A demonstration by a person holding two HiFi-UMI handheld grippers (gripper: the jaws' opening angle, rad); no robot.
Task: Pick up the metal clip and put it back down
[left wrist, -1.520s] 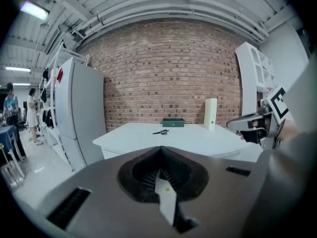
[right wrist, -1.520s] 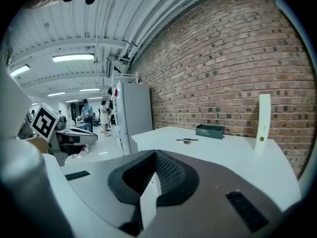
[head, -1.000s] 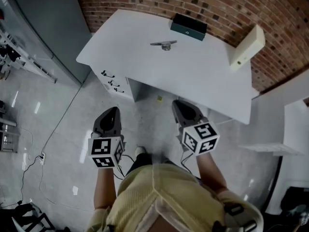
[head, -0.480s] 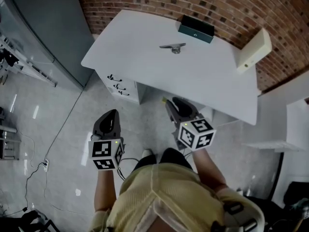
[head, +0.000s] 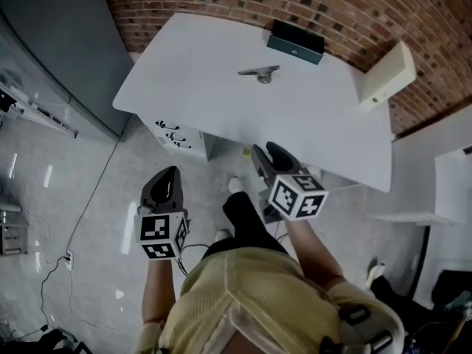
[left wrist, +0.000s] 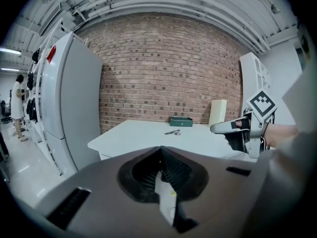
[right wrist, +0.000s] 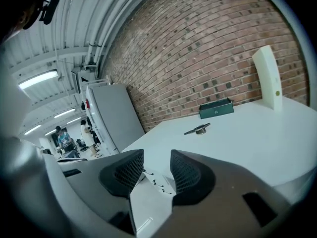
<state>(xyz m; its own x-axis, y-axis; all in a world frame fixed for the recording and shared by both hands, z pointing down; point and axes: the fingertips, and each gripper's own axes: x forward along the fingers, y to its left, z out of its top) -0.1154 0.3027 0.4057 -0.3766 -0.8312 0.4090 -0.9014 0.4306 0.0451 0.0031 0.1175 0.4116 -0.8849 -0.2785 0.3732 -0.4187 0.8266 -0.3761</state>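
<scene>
The metal clip lies flat on the white table, toward its far side, and shows small in the left gripper view and the right gripper view. My right gripper hovers at the table's near edge, well short of the clip; its jaws are opening and nothing is between them. Over the floor, left of the table, hangs my left gripper, its jaws meeting at the tips with nothing held.
A dark green box sits at the table's far edge against the brick wall. A cream upright block stands at the far right. A grey cabinet is left of the table, with white drawers underneath. A person stands far off.
The right gripper has moved forward to the table's near edge and its jaws have spread apart. The left gripper has stayed in place. The person has stepped forward.
</scene>
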